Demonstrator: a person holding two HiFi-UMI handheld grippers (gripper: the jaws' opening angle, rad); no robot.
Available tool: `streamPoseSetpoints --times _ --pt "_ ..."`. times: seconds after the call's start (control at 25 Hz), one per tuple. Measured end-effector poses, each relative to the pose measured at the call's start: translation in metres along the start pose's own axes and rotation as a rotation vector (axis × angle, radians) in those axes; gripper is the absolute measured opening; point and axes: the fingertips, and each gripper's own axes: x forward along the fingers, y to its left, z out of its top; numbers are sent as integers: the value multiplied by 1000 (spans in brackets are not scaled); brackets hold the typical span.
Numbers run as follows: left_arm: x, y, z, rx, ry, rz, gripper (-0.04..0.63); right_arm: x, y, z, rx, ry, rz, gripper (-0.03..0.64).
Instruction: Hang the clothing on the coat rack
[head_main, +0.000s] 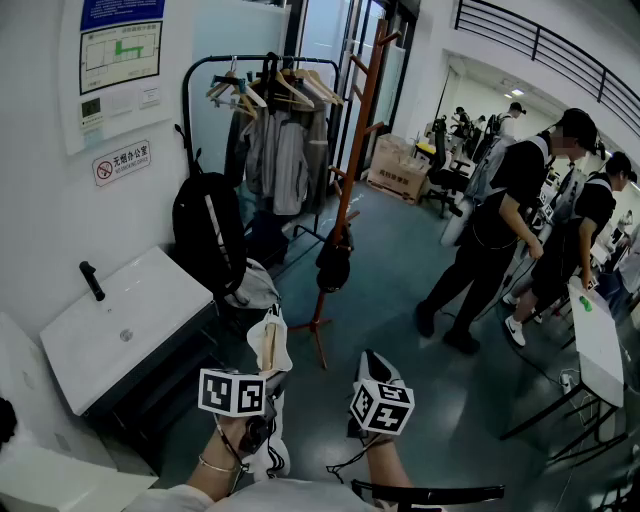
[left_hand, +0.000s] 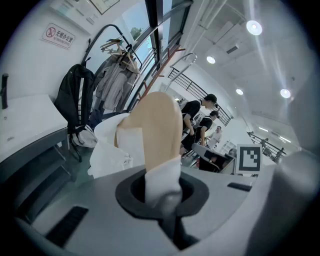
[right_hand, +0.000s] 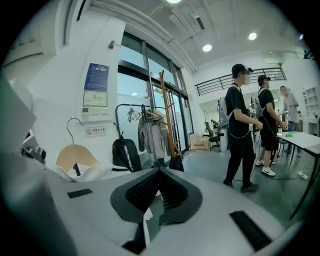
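Observation:
A white garment (head_main: 270, 345) on a pale wooden hanger (left_hand: 160, 125) stands upright in my left gripper (head_main: 266, 385), low in the head view. In the left gripper view the jaws (left_hand: 167, 200) are shut on the white cloth just under the hanger. My right gripper (head_main: 372, 368) is beside it to the right, apart from the garment, its jaws (right_hand: 160, 172) shut with nothing clearly between them. From the right gripper view the hanger (right_hand: 75, 156) and its metal hook show at left. The orange-brown coat rack (head_main: 347, 180) stands ahead on the floor, and a dark bag (head_main: 334, 262) hangs on it.
A black rolling rail (head_main: 262, 100) with hung clothes and a black backpack (head_main: 208, 235) stands behind the coat rack at left. A white cabinet (head_main: 120, 325) is against the left wall. Two people (head_main: 500, 230) stand at right by a desk (head_main: 598, 340). Cardboard boxes (head_main: 398, 168) sit farther back.

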Motion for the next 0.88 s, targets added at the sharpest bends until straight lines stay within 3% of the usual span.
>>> streamPoseSetpoints --times 0.48,0.88 --pt "-14 26 8 9 17 -29 17 13 30 0 49 -12 8 23" --pt "-6 46 22 20 33 -68 17 21 28 -9 74 12 -70 23"
